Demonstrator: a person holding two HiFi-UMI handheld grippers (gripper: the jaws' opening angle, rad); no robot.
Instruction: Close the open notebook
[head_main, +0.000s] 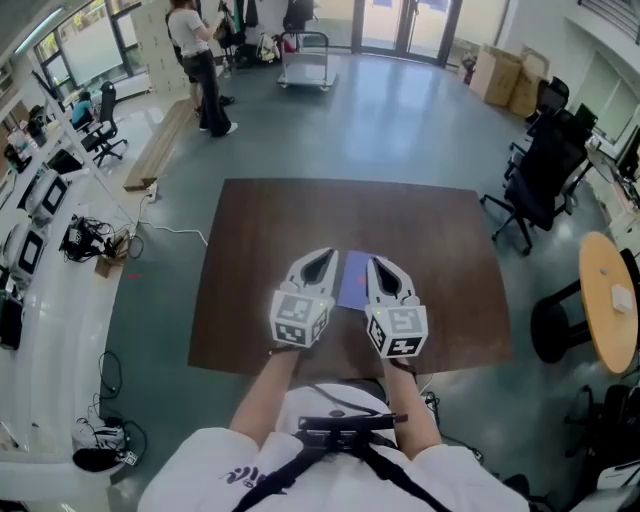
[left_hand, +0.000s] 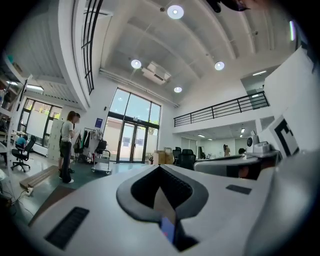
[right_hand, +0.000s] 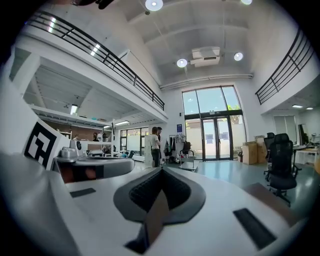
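1. A grey-green floor (head_main: 400, 130) surrounds a dark brown tabletop (head_main: 260, 250).
2. Tall glass doors (right_hand: 216, 135) stand in the far wall.
3. Black office chairs (head_main: 545, 175) and a round wooden table (head_main: 608, 300) stand at the right.
4. Cardboard boxes (head_main: 505, 78) sit near the doors.
5. A long wooden bench (head_main: 160, 145) lies at the left, near a standing person (head_main: 200, 60).
6. Round ceiling lights (left_hand: 175, 11) glow above a railed balcony (left_hand: 220, 107).

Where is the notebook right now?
In the head view, the notebook lies near the middle of the brown table. It shows between the left gripper and the right gripper.
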